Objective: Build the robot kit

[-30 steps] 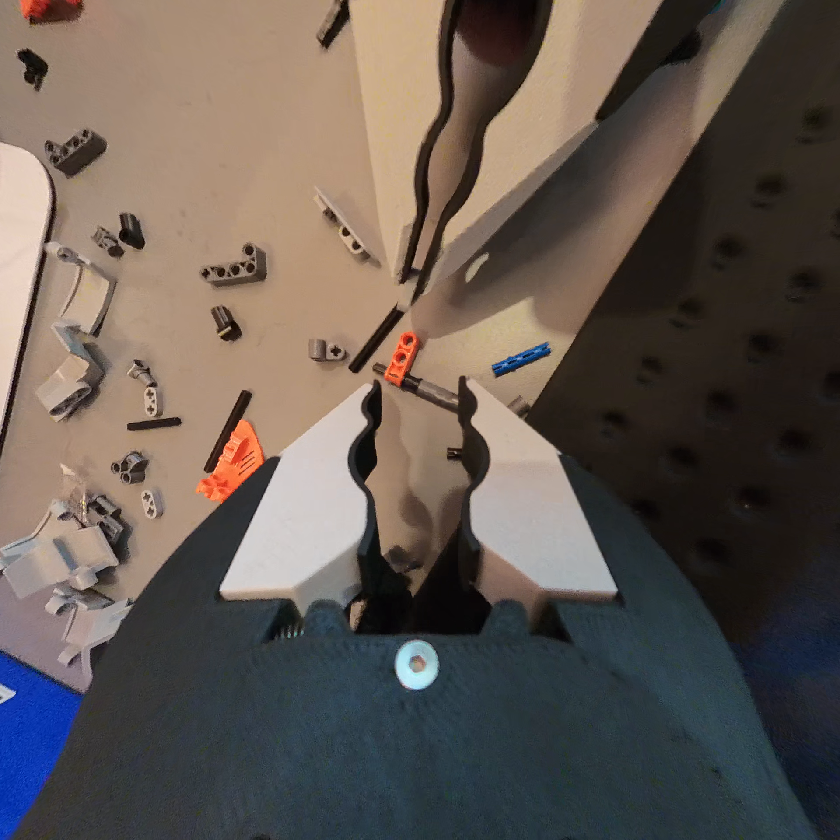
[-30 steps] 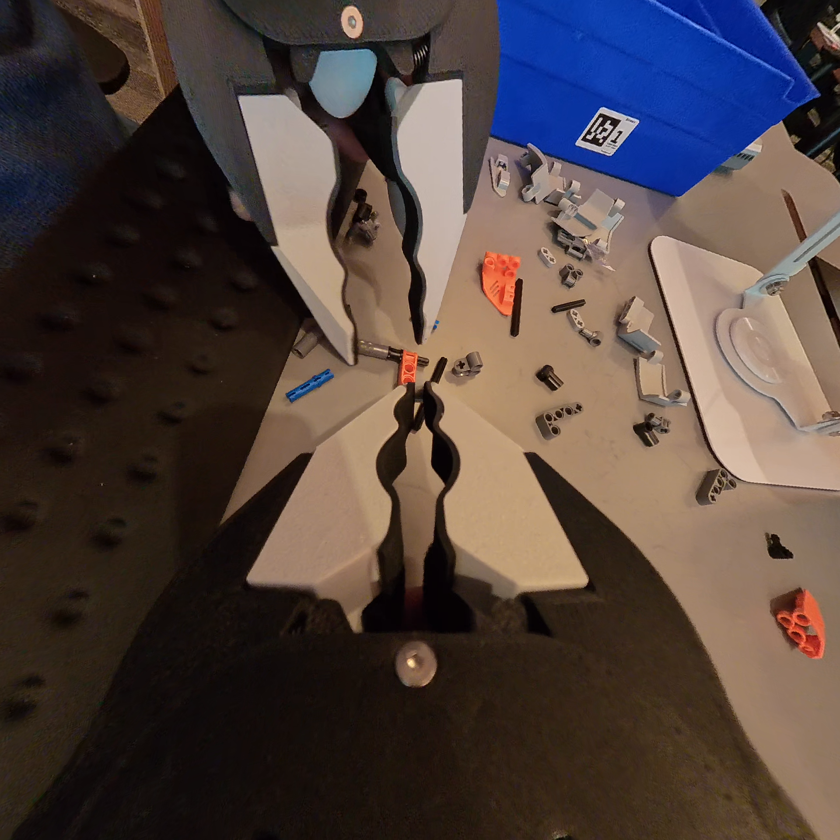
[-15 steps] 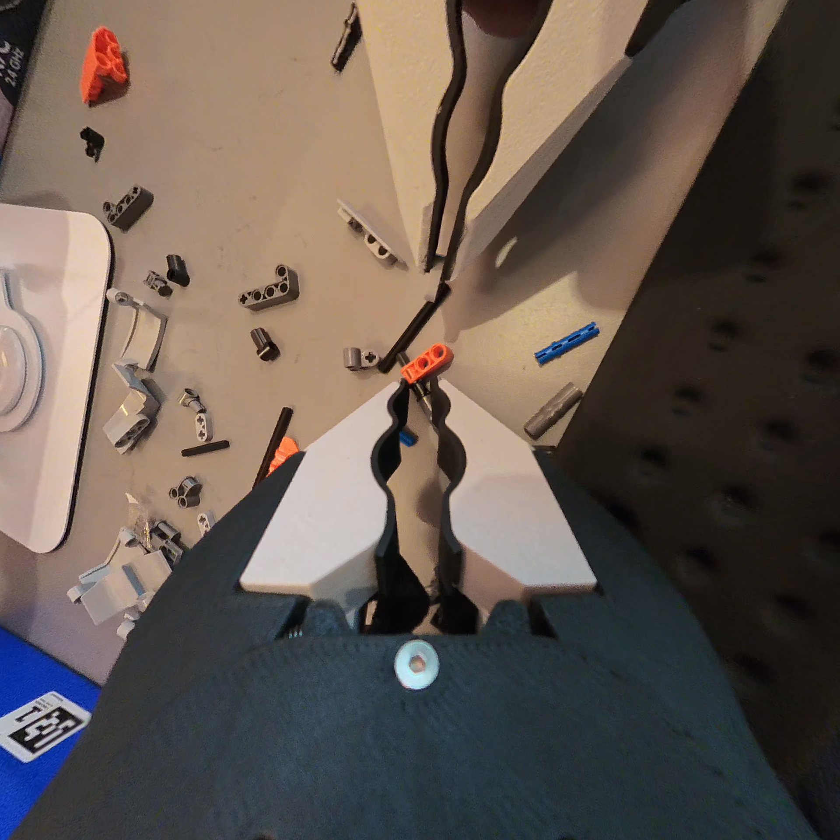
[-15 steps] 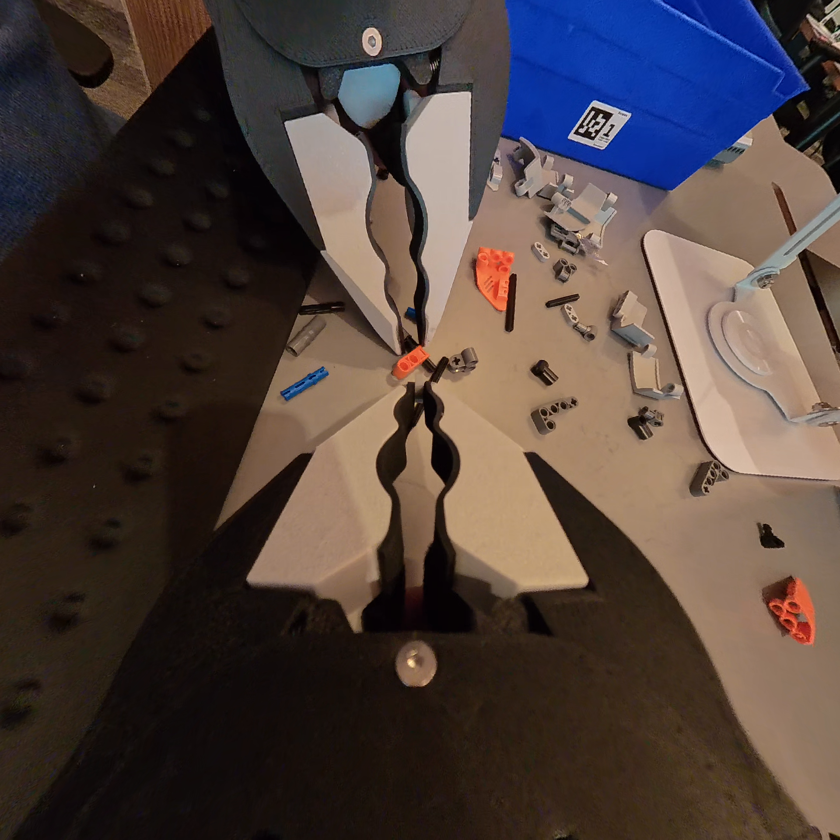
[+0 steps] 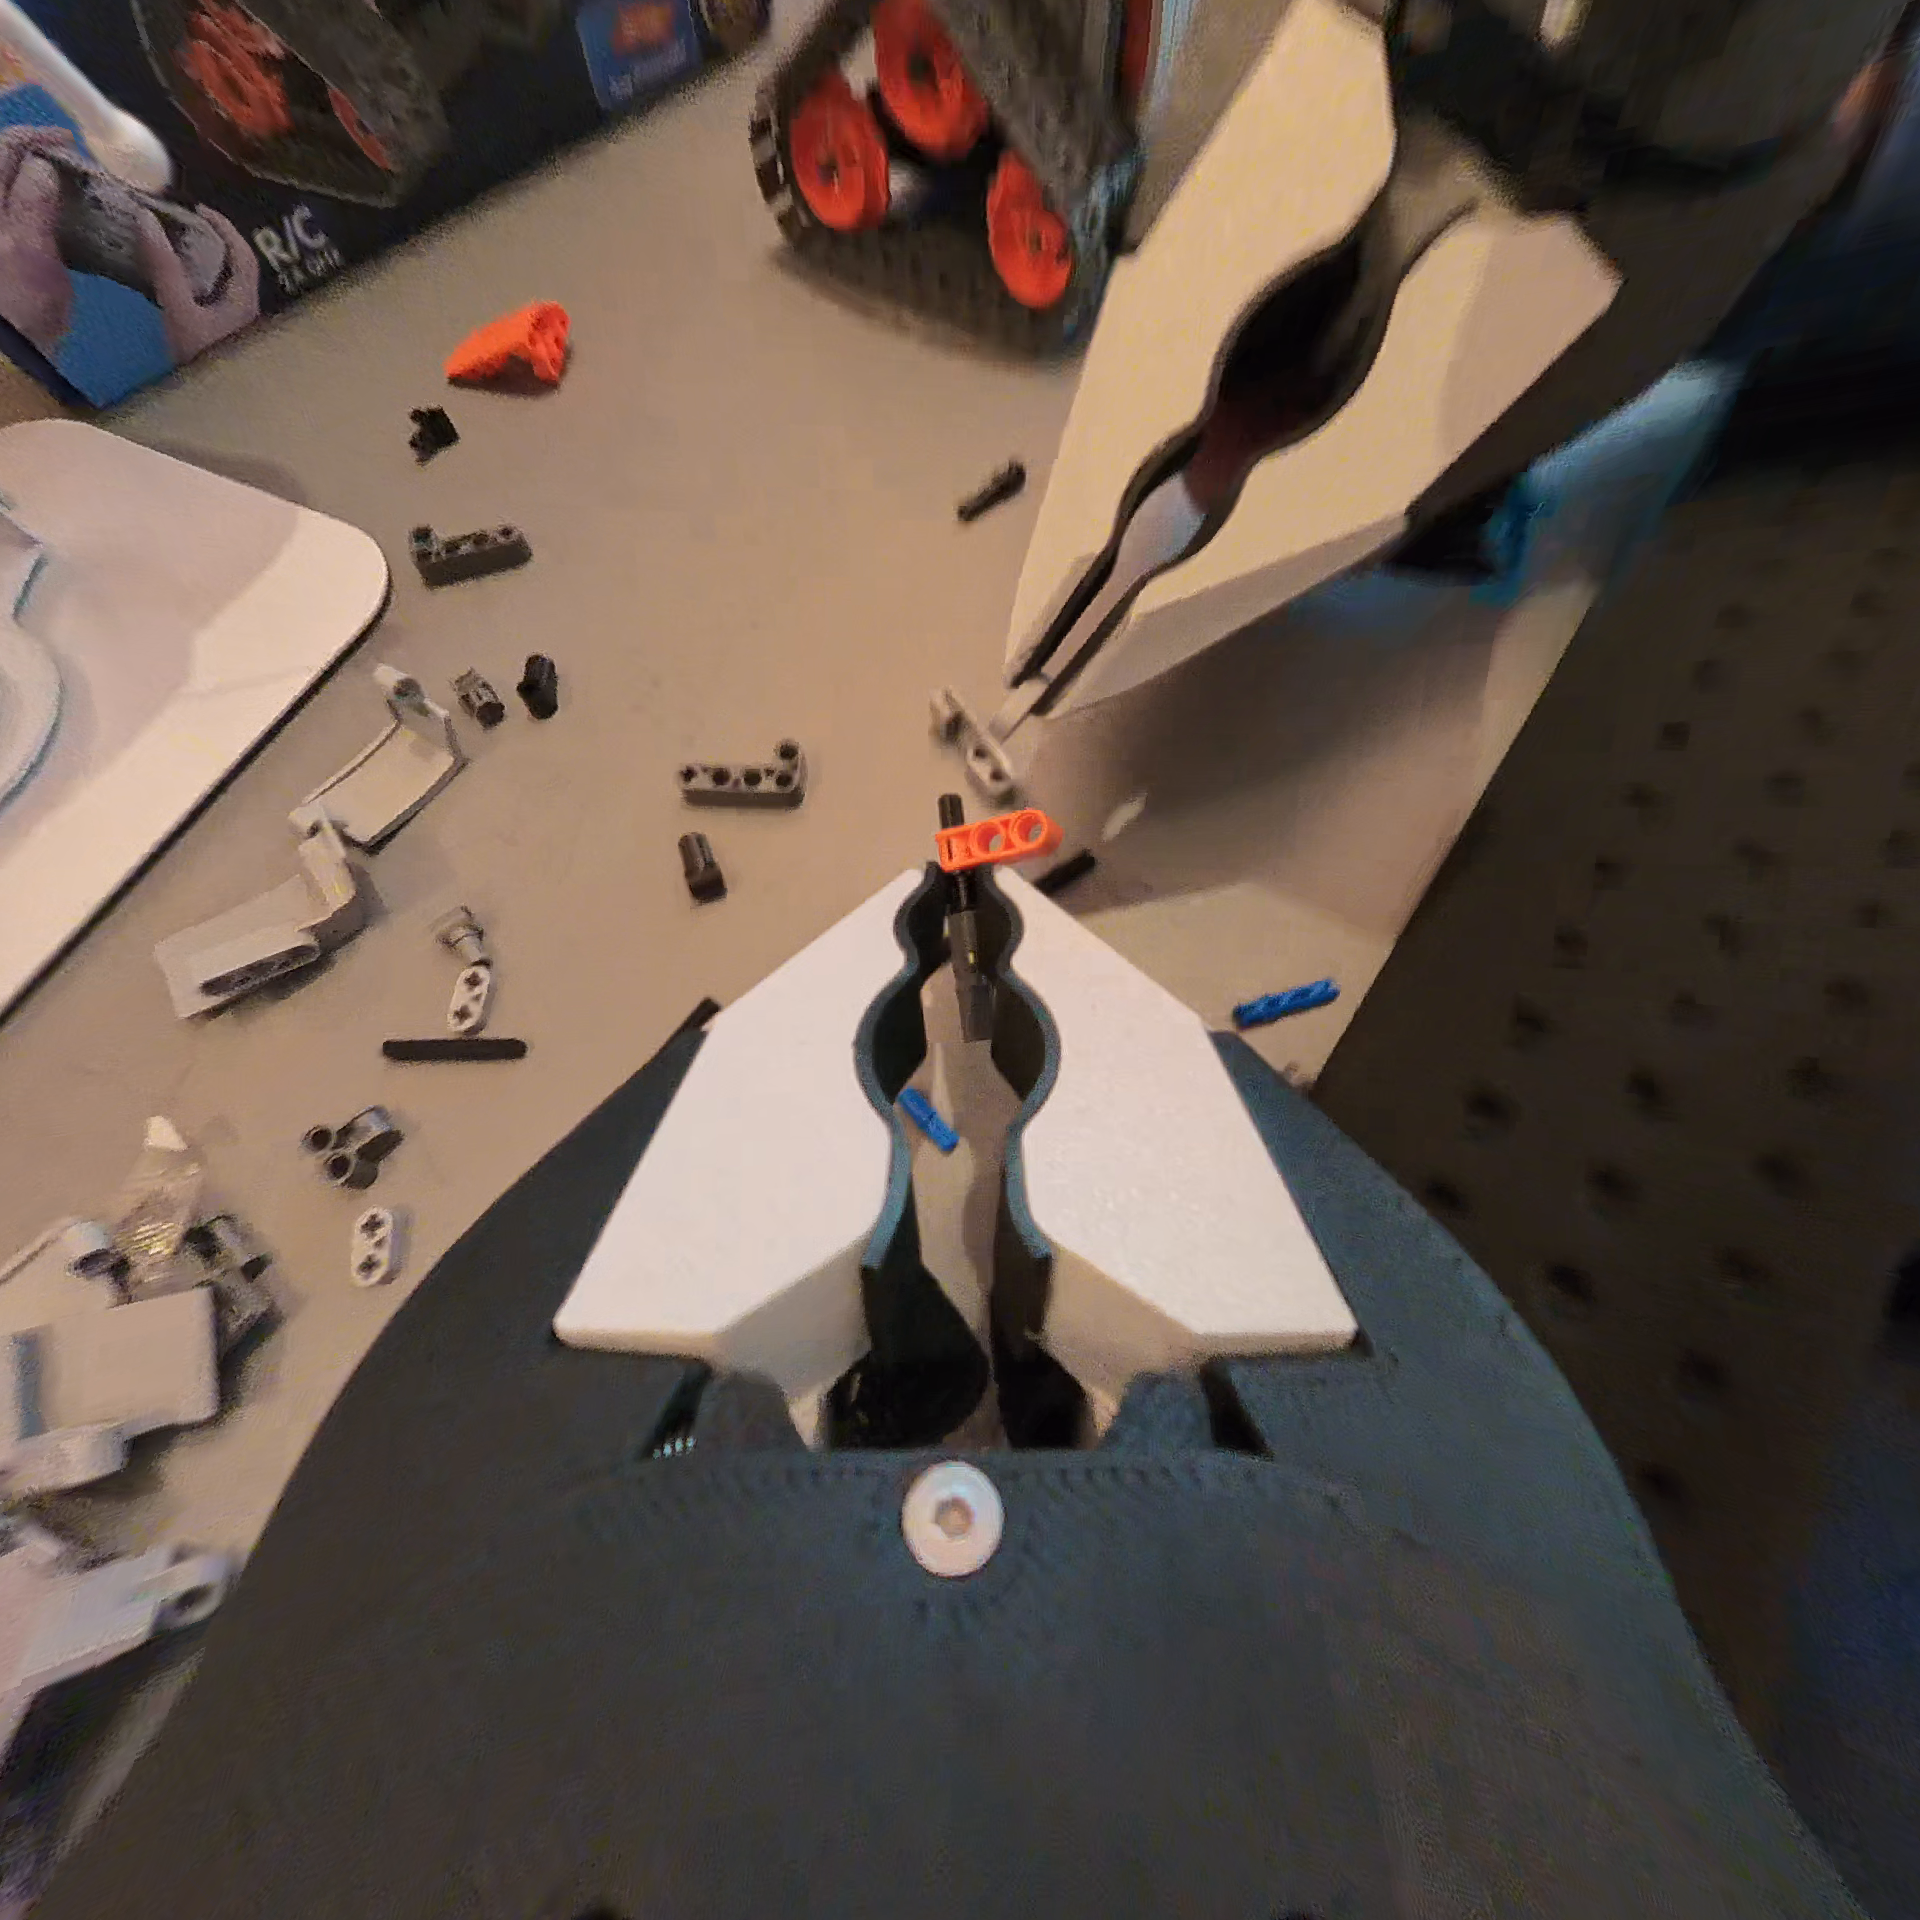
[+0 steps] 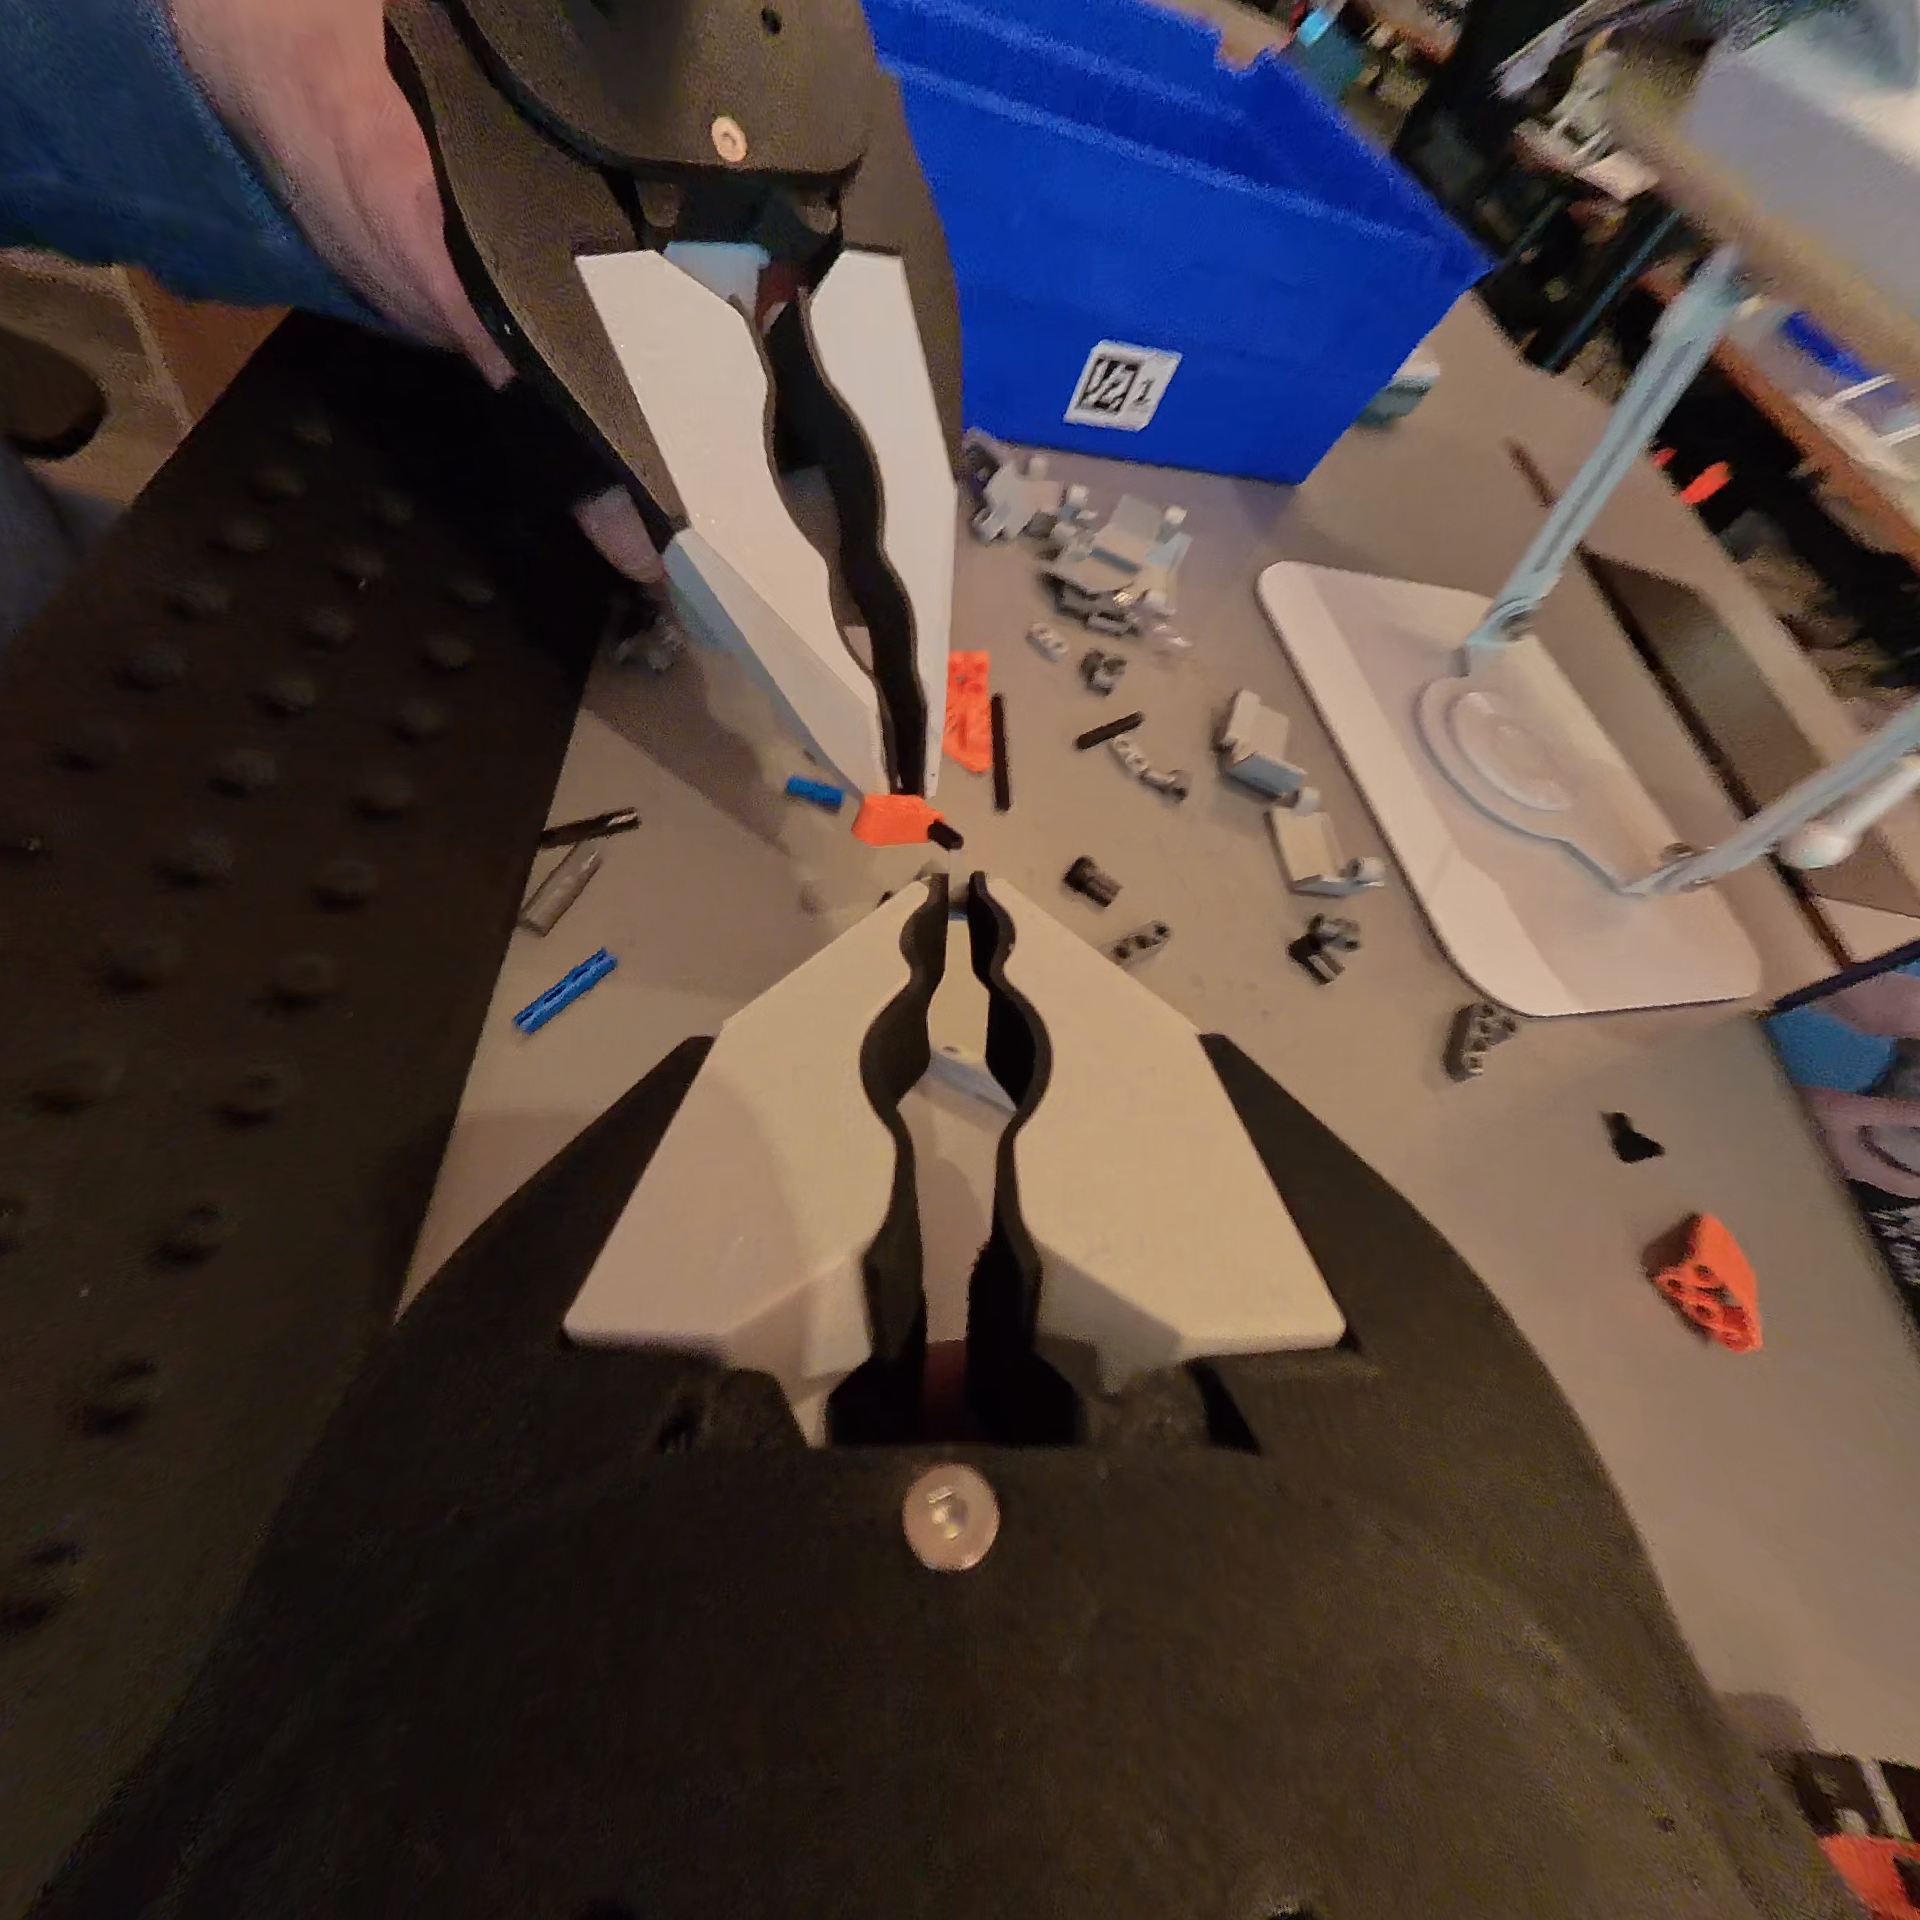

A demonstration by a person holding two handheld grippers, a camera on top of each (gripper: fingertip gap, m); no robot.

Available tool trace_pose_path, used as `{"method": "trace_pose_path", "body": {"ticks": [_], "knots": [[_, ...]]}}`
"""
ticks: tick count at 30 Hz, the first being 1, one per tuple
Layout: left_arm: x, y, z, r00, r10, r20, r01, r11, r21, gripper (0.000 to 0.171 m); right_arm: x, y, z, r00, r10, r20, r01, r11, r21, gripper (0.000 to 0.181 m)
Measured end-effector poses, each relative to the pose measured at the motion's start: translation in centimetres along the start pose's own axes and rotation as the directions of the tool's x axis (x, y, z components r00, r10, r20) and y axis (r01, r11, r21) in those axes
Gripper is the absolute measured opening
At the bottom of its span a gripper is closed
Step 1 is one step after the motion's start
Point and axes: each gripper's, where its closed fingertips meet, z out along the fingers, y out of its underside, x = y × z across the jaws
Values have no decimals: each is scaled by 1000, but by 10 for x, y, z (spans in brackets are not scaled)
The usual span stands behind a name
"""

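L claw (image 5: 961,883) clamped on black axle w/ orange connector (image 5: 995,837), R claw (image 6: 957,891) nearly together, empty

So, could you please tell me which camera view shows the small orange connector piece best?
The left wrist view: the orange connector faces the camera with its holes visible, on a dark pin held in the left gripper. The right wrist view shows it from the side, holes hidden, beyond the right gripper.
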Motion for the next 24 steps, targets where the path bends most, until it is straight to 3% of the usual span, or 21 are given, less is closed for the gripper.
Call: {"method": "trace_pose_path", "body": {"ticks": [5,8,17,24], "knots": [[-2,-39,-10,969,-201,-141,228,949,216,5,20,-19,-9,988,-30,-152,42,996,78,1],[-5,-50,-11,945,-262,-196,309,911,271,5,29,-29,-16,971,-54,-231,83,990,115,1],[-2,-65,-14,863,-349,-366,468,825,318,5,38,-39,-25,949,-73,-307,128,978,163,1],[-3,-67,-14,838,-372,-399,508,800,321,5,40,-41,-26,944,-70,-322,132,976,172,1]]}}
